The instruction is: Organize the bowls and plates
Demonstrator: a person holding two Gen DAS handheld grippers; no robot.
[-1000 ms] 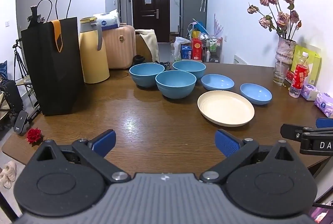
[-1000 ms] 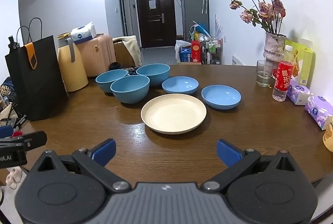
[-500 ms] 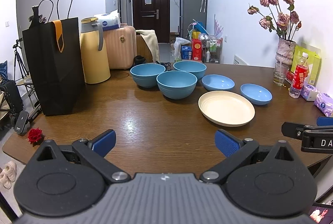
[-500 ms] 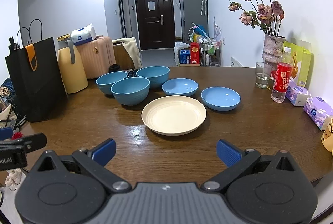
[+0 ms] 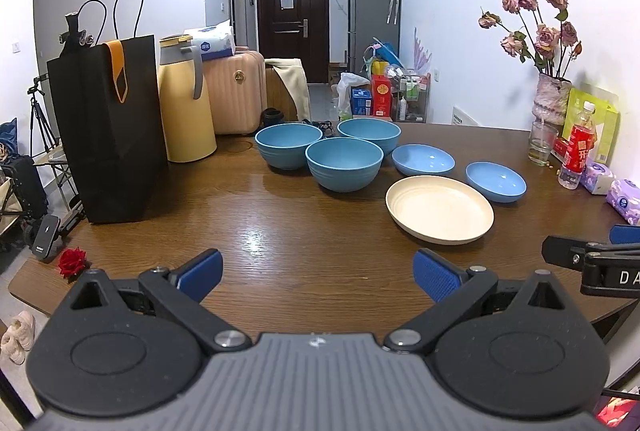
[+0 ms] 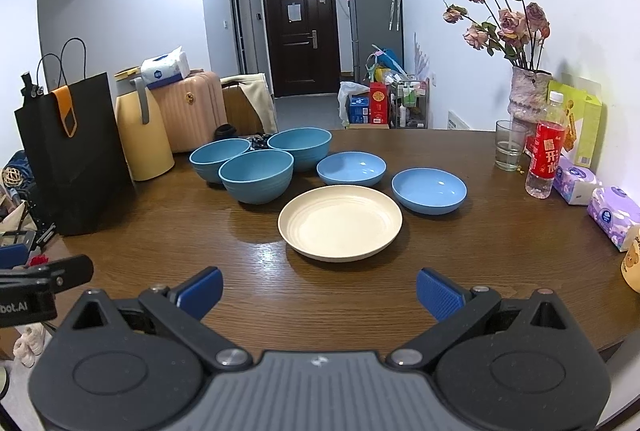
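Right claw (image 6: pixel 318 291): jaws spread wide, nothing between them, held low over the near edge of the surface (image 6: pixel 360 295).
Left claw (image 5: pixel 316 273): equally wide open and empty, level with the right one and to its left.
Cream plate (image 6: pixel 340 222): straight ahead of the right claw, nearest dish; from the left claw it lies ahead and to the right.
Shallow blue dishes (image 6: pixel 351 169): two, just behind and to the right of the plate.
Deep blue bowls (image 5: pixel 344 163): three clustered, ahead of the left claw, farther off.
Likely split: right takes plates, left takes bowls.
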